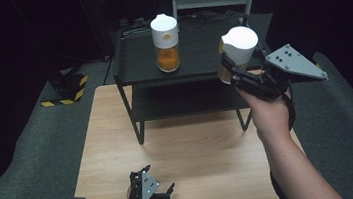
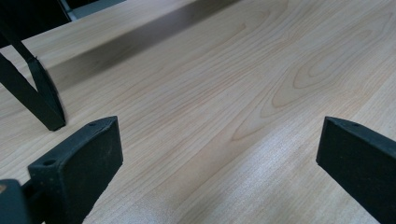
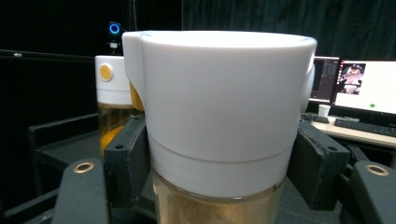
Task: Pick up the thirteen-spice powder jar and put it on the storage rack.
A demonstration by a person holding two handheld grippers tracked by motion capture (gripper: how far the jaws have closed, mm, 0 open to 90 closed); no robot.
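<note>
A glass jar with a white lid (image 1: 237, 47) and brownish powder inside is held in the air over the right end of the black shelf (image 1: 200, 59). My right gripper (image 1: 234, 72) is shut on it, just below the lid; in the right gripper view the jar (image 3: 219, 107) sits between both black pads (image 3: 125, 158). A second jar with a white lid and orange contents (image 1: 165, 43) stands upright on the shelf top, and it appears behind the held one (image 3: 112, 102). My left gripper (image 1: 152, 193) rests low at the wooden table's front edge, open, with bare wood between its fingers (image 2: 93, 154).
The black two-level shelf stands at the back of the light wooden table (image 1: 185, 154); one of its legs (image 2: 37, 93) is close to the left gripper. Grey carpet (image 1: 30, 161) surrounds the table. Monitors and a keyboard (image 3: 359, 93) sit in the dark background.
</note>
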